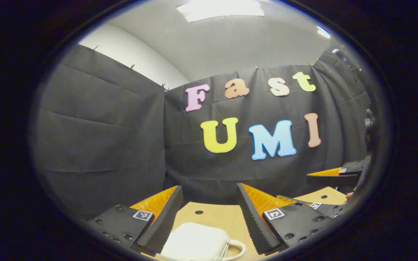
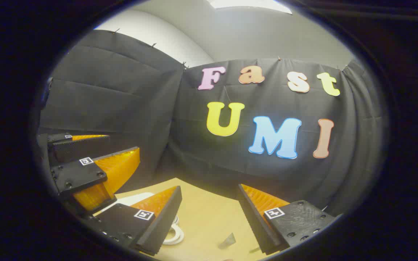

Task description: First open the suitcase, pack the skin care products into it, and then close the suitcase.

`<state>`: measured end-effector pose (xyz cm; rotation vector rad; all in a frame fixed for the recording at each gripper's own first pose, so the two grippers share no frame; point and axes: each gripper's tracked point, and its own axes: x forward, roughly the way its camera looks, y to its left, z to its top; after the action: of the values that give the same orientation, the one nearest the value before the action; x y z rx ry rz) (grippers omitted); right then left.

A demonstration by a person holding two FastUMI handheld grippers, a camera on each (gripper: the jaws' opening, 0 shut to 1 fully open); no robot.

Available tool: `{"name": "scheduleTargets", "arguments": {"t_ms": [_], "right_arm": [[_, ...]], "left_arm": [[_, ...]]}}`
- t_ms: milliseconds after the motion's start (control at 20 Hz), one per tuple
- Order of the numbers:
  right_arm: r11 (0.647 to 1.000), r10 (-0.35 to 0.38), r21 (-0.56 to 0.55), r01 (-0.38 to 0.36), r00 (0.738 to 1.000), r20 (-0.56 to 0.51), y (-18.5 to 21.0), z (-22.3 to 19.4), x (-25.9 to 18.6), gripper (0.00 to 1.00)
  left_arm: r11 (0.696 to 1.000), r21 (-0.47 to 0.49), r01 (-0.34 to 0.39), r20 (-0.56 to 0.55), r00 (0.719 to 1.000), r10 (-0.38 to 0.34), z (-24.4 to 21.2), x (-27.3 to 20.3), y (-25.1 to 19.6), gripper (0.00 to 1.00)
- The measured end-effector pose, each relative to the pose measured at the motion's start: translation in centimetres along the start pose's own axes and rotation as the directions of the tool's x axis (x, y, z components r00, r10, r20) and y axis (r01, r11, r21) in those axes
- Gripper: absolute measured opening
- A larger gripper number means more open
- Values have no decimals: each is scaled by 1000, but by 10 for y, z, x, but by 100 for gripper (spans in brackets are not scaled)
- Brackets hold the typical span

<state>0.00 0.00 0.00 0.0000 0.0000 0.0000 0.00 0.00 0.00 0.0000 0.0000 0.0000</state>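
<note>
Above the wooden table (image 1: 209,215), the left gripper (image 1: 209,212) hangs with its fingers spread wide and nothing between them. Just below and ahead of it lies the white suitcase (image 1: 194,241), shut, its handle (image 1: 236,248) turned to the right. In the right gripper view, the right gripper (image 2: 209,212) is likewise wide open and empty over the tabletop, with the suitcase handle (image 2: 174,233) peeking out beside its left finger. The left gripper (image 2: 96,159) shows there too, off to the side. A small grey scrap (image 2: 228,241) lies on the wood; what it is, I cannot tell.
</note>
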Motion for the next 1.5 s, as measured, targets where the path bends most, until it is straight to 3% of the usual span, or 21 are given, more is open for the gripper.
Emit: {"name": "scheduleTargets", "arguments": {"t_ms": [1150,1300,1500], "right_arm": [[1000,-17,-4,17,1000,-13,-13,-16,-8,94],[998,-64,5,64,998,-23,-29,-25,-9,94],[982,-189,23,190,981,-50,-71,-45,-28,94]], "left_arm": [[999,46,25,-9,1000,-24,-5,-8,-19,95],[996,78,41,-47,998,-38,-23,-5,-23,95],[986,133,103,-153,985,-82,-82,-4,-43,95]]}}
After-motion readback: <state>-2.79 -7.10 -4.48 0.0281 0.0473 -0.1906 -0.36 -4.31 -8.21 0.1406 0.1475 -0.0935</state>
